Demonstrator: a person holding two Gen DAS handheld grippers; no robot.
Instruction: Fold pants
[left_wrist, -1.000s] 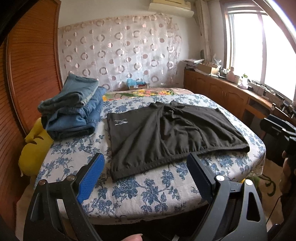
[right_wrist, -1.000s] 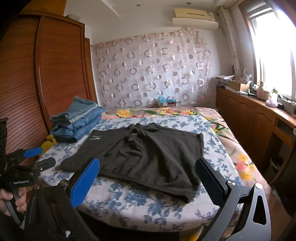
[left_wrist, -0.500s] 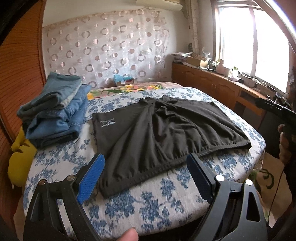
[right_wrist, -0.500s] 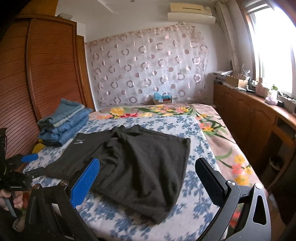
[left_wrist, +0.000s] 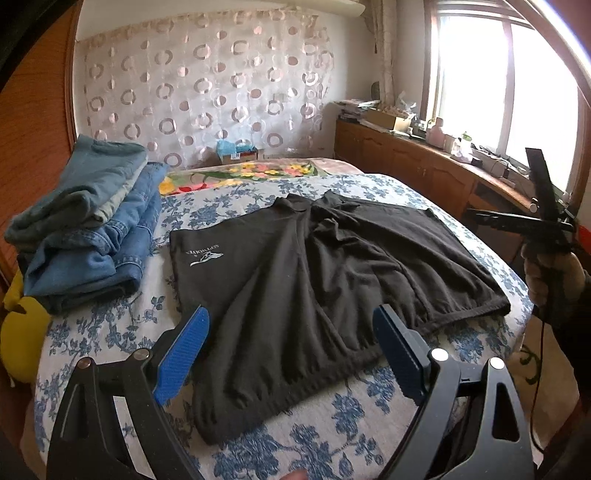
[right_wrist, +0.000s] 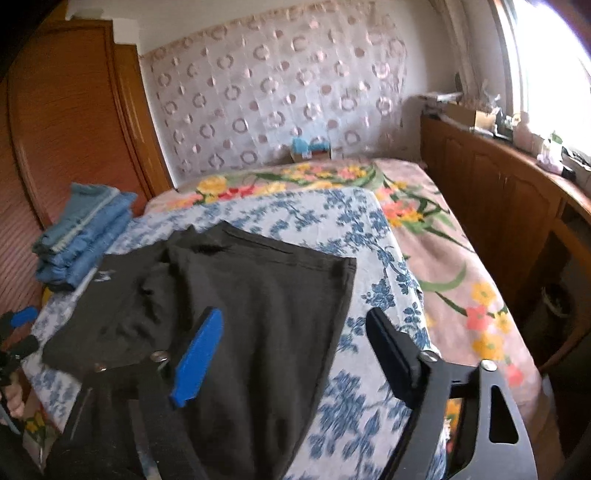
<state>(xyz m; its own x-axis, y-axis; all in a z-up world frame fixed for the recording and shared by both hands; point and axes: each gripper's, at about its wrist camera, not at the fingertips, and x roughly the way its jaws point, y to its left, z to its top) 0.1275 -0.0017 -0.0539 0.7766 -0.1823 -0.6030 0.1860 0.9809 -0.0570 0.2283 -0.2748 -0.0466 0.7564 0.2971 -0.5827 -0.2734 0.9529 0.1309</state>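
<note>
- The left hand-held gripper (left_wrist: 291, 347) hovers spread over the near hem of the black fabric pants (left_wrist: 325, 280), which lie flat on the blue-flowered bed (left_wrist: 332, 417); best pinch the corner squarely.
- The right hand-held gripper (right_wrist: 291, 354), jaws just narrowing but pinching nothing, should take the pants' right edge so both corners lift evenly.
</note>
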